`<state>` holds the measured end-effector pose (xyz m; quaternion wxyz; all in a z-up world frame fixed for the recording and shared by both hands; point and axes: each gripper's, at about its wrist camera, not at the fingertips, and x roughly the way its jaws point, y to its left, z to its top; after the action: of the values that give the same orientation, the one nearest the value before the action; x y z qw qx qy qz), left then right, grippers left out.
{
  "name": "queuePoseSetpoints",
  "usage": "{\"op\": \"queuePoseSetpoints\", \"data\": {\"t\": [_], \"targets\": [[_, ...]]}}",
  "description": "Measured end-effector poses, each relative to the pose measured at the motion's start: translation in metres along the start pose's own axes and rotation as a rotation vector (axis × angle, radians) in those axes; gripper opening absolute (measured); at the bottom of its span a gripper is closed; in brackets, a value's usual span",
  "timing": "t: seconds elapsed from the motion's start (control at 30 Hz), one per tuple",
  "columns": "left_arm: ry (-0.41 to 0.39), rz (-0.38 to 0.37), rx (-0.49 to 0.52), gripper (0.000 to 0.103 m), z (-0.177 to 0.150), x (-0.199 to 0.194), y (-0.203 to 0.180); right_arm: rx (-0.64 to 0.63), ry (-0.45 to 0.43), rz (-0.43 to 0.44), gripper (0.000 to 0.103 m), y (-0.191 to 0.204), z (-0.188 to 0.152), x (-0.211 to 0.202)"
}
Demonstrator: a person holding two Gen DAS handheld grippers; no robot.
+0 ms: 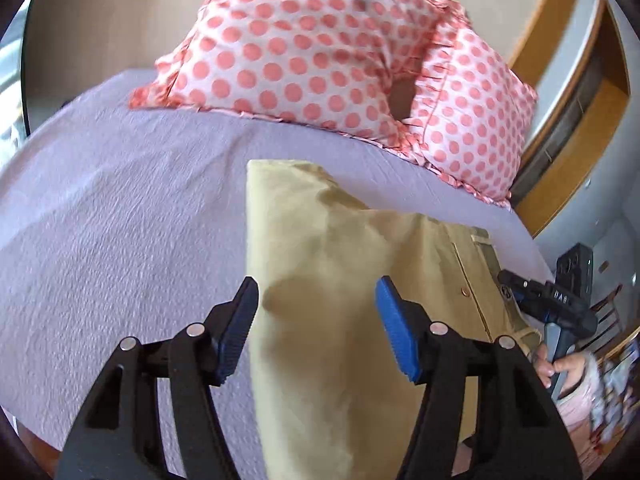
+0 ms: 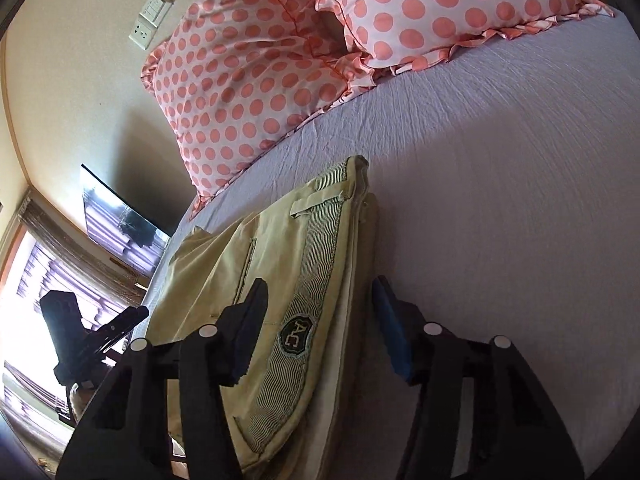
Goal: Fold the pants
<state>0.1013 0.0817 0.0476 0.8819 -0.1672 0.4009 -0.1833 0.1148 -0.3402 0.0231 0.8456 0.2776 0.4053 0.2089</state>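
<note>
Currently folded khaki cotton pants (image 1: 340,280) lie on the lavender textured bedspread (image 1: 120,220), near its edge; left gripper (image 1: 316,328) and right gripper (image 2: 320,328) jaws wide, holding nothing, above them.

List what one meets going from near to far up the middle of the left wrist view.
Open left gripper → khaki cotton pants, folded on the bed → lilac textured bedsheet → white pillows with coral polka dots → beige wall.
</note>
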Motion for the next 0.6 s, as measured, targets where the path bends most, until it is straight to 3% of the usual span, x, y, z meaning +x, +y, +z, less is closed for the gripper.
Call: {"op": "queuePoseSetpoints", "data": {"t": [0.1,0.3,0.5,0.6], "targets": [[0.077,-0.09,-0.04,0.06,0.003,0.014,0.016,0.0,0.014,0.035,0.044,-0.002,0.0,0.002],[0.153,-0.062,0.012,0.073,0.011,0.039,0.014,0.053,0.03,0.046,0.04,-0.006,0.011,0.007],[0.197,-0.054,-0.012,0.073,0.016,0.037,0.022,0.039,0.049,0.05,0.04,-0.005,0.011,0.01],[0.196,-0.06,-0.014,0.08,0.018,0.042,0.017,0.032,0.064,0.046,0.042,-0.001,0.014,0.016]]}}
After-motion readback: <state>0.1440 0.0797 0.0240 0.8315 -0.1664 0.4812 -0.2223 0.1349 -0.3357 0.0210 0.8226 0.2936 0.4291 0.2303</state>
